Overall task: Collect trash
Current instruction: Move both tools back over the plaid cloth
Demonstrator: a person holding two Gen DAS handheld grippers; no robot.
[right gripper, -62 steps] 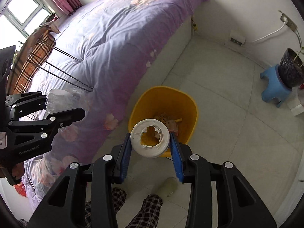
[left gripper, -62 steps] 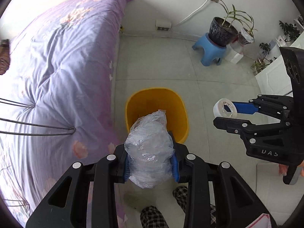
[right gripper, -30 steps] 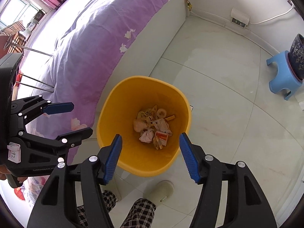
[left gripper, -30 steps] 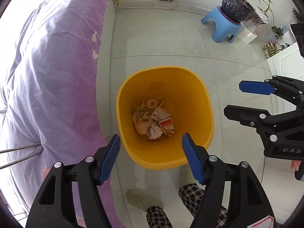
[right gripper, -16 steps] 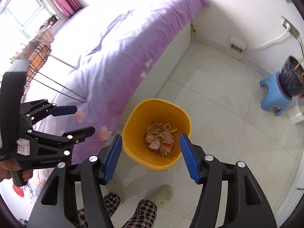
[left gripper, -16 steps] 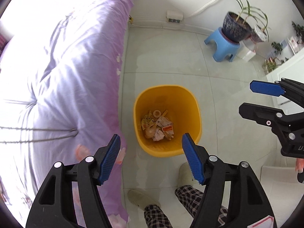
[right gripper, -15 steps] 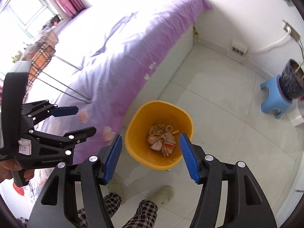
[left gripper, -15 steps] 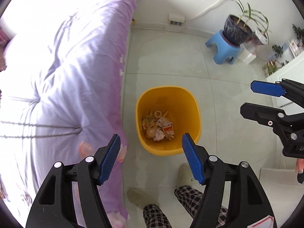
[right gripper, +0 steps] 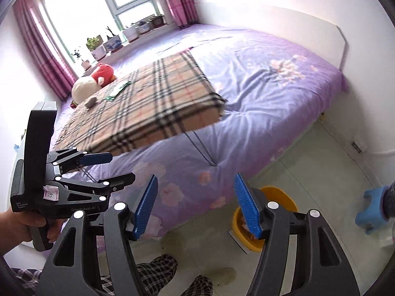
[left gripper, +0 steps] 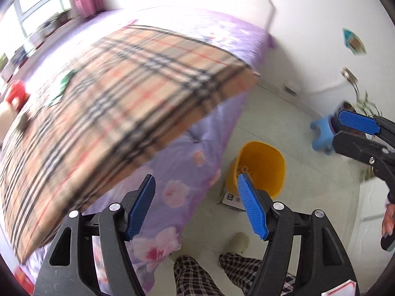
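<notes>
Two claws, both empty and spread, raised over the bedside.

Left claw [left gripper: 197, 207]: blue ribbed pads apart, nothing between them; a white tag on its body reads "92", with "GenRobot.AI" printed below, seen from the right wrist view.

Right claw [right gripper: 196, 206]: its pads have just been opening a little further, nothing between them.

Yellow waste bin [left gripper: 261, 170]: on the tiled floor, just beside the purple bed [right gripper: 271, 93], with crumpled wrappers inside. It stands on a flat printed card whose writing is too small to read.

Remaining trash: green packet [right gripper: 118, 90], lying flat on the plaid-covered table [right gripper: 158, 98] that stands on the bed, near a plush toy [right gripper: 93, 81] and a small grey lump I cannot identify. I judge the packet to be light, thin and limp, likely slippery film; best pinched across one free edge or corner, since it lies flat and a claw coming straight down would slide off it. Its lettering cannot be read.

Other: blue stool [right gripper: 370, 209] beyond the bin; the person's checked trouser legs [left gripper: 205, 271] below.
</notes>
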